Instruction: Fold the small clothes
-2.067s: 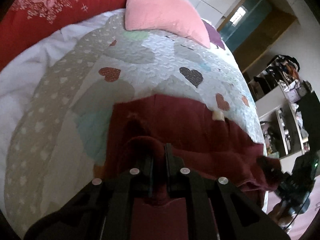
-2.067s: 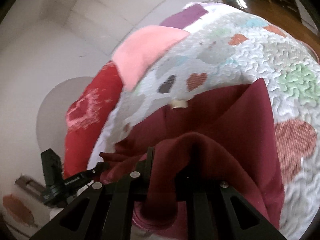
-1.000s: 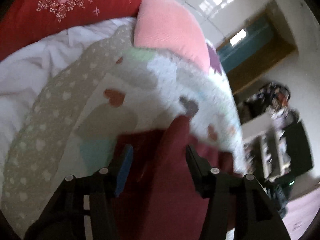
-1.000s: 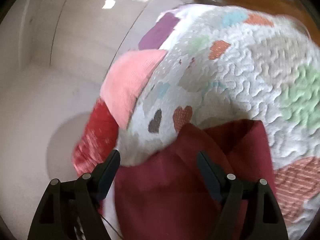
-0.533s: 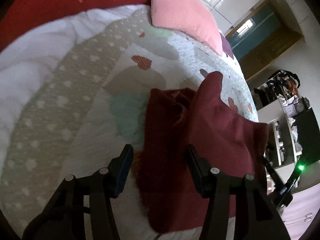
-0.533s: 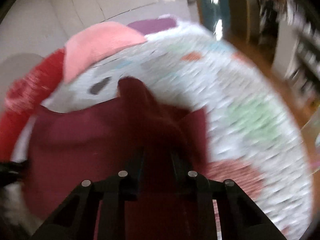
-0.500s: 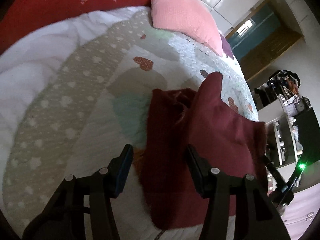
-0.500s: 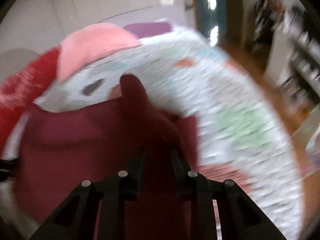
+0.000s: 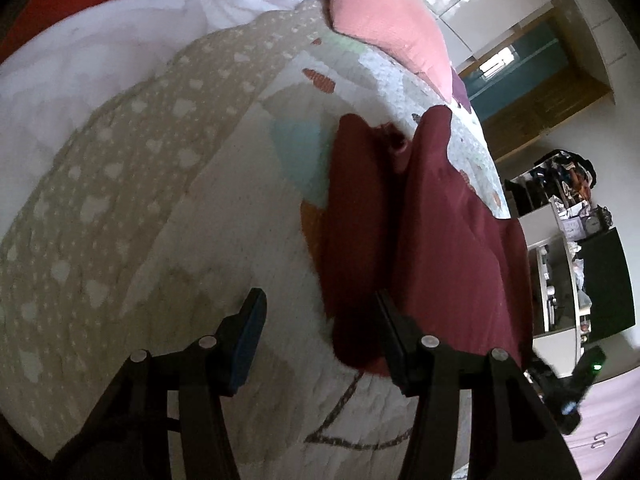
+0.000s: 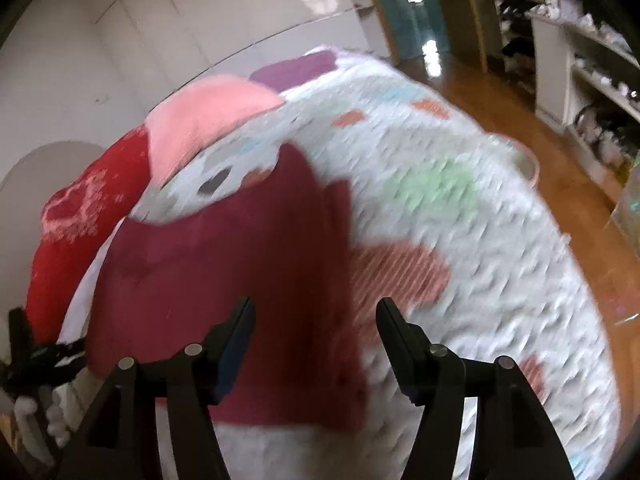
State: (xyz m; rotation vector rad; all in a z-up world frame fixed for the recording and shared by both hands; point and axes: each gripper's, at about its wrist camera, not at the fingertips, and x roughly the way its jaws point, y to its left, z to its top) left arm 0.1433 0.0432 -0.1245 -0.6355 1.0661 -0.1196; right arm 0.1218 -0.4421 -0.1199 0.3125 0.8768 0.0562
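A dark red garment [image 9: 432, 236] lies folded on the quilted bed cover [image 9: 160, 200], with one flap laid over the middle. My left gripper [image 9: 318, 320] is open and empty, just off the garment's near left edge. In the right wrist view the garment [image 10: 224, 280] is blurred and lies flat on the quilt [image 10: 460, 240]. My right gripper [image 10: 314, 328] is open and empty above the garment's near right part.
A pink pillow [image 9: 384, 12] and a red pillow [image 10: 80, 216] lie at the head of the bed. White bedding [image 9: 80, 60] lies at the left. Shelves with clutter [image 9: 568, 240] stand past the bed's right edge, over a wooden floor [image 10: 540, 140].
Both grippers have let go of the garment and opened. The right gripper was shut on the cloth half a second ago and is now open. The left gripper has drawn back to the left.
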